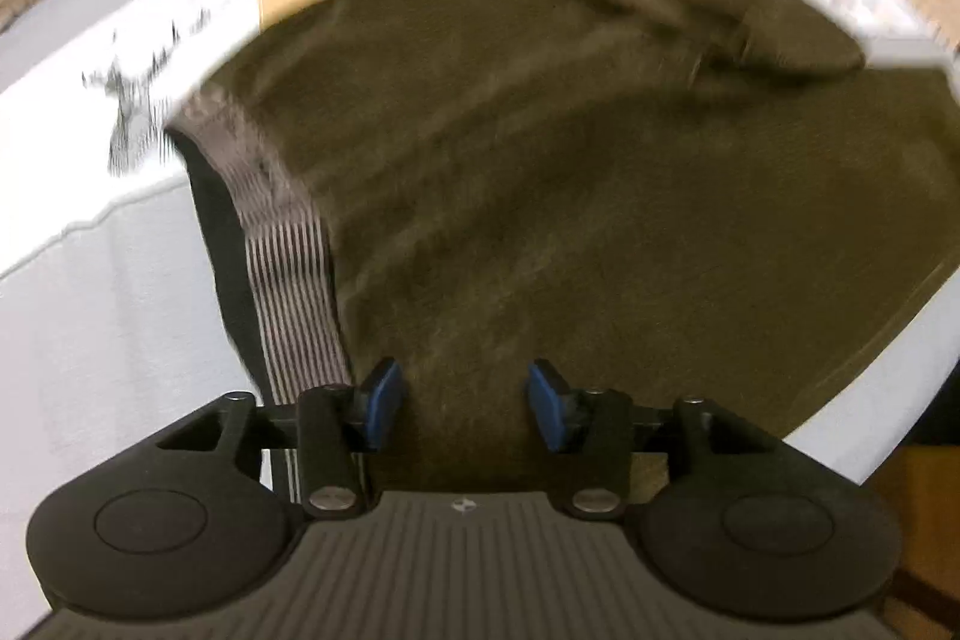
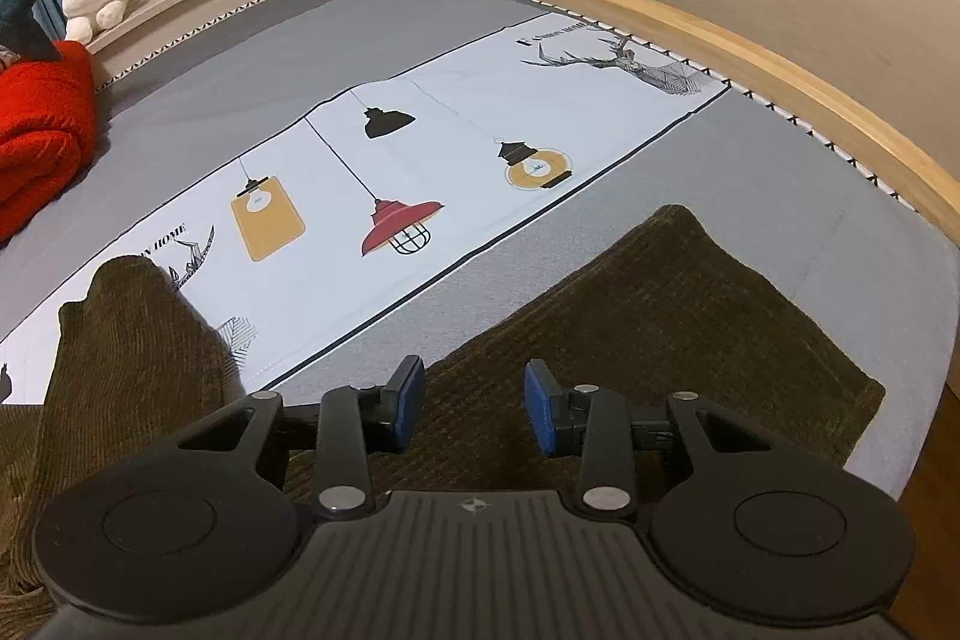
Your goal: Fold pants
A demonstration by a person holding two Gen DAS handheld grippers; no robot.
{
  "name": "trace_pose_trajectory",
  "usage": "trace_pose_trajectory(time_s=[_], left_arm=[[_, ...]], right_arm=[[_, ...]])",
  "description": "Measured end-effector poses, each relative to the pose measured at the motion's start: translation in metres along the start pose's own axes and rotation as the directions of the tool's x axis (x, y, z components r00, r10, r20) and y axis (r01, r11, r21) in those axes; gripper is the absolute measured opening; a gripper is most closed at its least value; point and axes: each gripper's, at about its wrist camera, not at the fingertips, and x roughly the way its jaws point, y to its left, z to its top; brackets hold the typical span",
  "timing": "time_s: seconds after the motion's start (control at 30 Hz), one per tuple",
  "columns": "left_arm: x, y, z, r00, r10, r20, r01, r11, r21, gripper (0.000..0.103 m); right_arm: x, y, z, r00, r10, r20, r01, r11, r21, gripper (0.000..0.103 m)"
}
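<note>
Right now the pants (image 1: pixel 540 172) lie spread on the bed (image 2: pixel 420 34), olive corduroy, with the striped waistband (image 1: pixel 288 244) at the left in your left wrist view and two leg ends (image 2: pixel 690 304) splayed apart in the right wrist view. Risk: both tongs are open and grip nothing, so if you close too shallow you likely pinch only the top layer and the fold drags crooked. The legs aren't aligned either; folding now probably bakes in a twist. The left view is blurred, so the far folds are hard to read.

Pose: left tongs (image 1: pixel 463 403) hover low over the cloth beside the waistband, pads gaping. Right tongs (image 2: pixel 474 403) sit low over the right leg's inner edge, pads apart, pointing toward the lamp-print sheet (image 2: pixel 390 148).
</note>
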Motion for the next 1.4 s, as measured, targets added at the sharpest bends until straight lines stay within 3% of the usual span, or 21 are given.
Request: trace_pose_trajectory(time_s=[0.07, 0.1, 0.17, 0.23, 0.4, 0.7, 0.9, 0.93, 0.97, 1.0, 1.03, 1.07, 1.1, 1.2, 1.4], left_arm=[[0.020, -0.007, -0.003, 0.994, 0.073, -0.084, -0.069, 0.996, 0.052, 0.054], [0.021, -0.008, -0.003, 0.994, 0.079, -0.080, -0.075, 0.995, 0.063, 0.054], [0.012, -0.007, 0.003, 0.996, 0.076, -0.040, -0.074, 0.997, 0.037, 0.053], [-0.005, -0.009, 0.014, 0.998, 0.043, 0.047, -0.044, 0.999, 0.009, 0.054], [-0.044, -0.019, 0.036, 0.978, -0.007, 0.209, 0.017, 0.999, -0.048, 0.064], [-0.052, -0.040, 0.068, 0.960, 0.037, 0.279, -0.003, 0.993, -0.121, 0.067], [-0.061, -0.059, 0.088, 0.949, 0.024, 0.315, 0.023, 0.989, -0.143, 0.066], [-0.061, -0.062, 0.091, 0.945, 0.021, 0.325, 0.029, 0.989, -0.148, 0.060], [-0.062, -0.064, 0.094, 0.942, 0.019, 0.335, 0.035, 0.988, -0.153, 0.043], [-0.062, -0.067, 0.097, 0.940, 0.012, 0.342, 0.046, 0.986, -0.159, 0.033], [-0.062, -0.068, 0.099, 0.938, 0.006, 0.347, 0.054, 0.985, -0.165, 0.021], [-0.062, -0.070, 0.102, 0.936, 0.003, 0.353, 0.061, 0.983, -0.171, 0.017], [-0.061, -0.072, 0.104, 0.934, 0.004, 0.356, 0.063, 0.982, -0.175, 0.015], [-0.057, -0.077, 0.112, 0.935, 0.006, 0.353, 0.062, 0.981, -0.181, 0.014], [-0.045, -0.092, 0.123, 0.942, -0.012, 0.336, 0.069, 0.985, -0.159, 0.015]], right_arm=[[0.000, -0.003, 0.001, 1.000, 0.000, -0.001, 0.000, 1.000, 0.009, 0.039], [0.000, -0.004, 0.001, 1.000, 0.001, -0.001, -0.001, 1.000, 0.014, 0.039], [0.000, -0.005, 0.002, 1.000, 0.003, 0.000, -0.003, 1.000, 0.019, 0.039], [0.000, -0.004, 0.002, 1.000, 0.004, 0.001, -0.004, 1.000, 0.016, 0.039], [-0.004, -0.001, 0.002, 1.000, 0.014, 0.012, -0.014, 1.000, 0.003, 0.039], [-0.010, 0.014, 0.004, 0.996, 0.070, 0.045, -0.069, 0.997, -0.029, 0.039], [-0.015, 0.026, 0.007, 0.985, 0.152, 0.080, -0.149, 0.988, -0.036, 0.039], [-0.016, 0.029, 0.007, 0.982, 0.169, 0.087, -0.166, 0.985, -0.039, 0.039], [-0.016, 0.032, 0.008, 0.977, 0.193, 0.096, -0.190, 0.981, -0.042, 0.039], [-0.017, 0.034, 0.008, 0.972, 0.212, 0.102, -0.208, 0.977, -0.042, 0.036], [-0.018, 0.038, 0.009, 0.963, 0.245, 0.109, -0.241, 0.969, -0.045, 0.028], [-0.018, 0.041, 0.010, 0.955, 0.274, 0.111, -0.270, 0.962, -0.046, 0.023], [-0.018, 0.044, 0.010, 0.948, 0.297, 0.112, -0.293, 0.955, -0.045, 0.018], [-0.014, 0.056, 0.011, 0.925, 0.360, 0.125, -0.357, 0.933, -0.048, 0.018], [0.023, 0.075, 0.011, 0.910, 0.411, 0.057, -0.412, 0.911, 0.007, 0.019]])
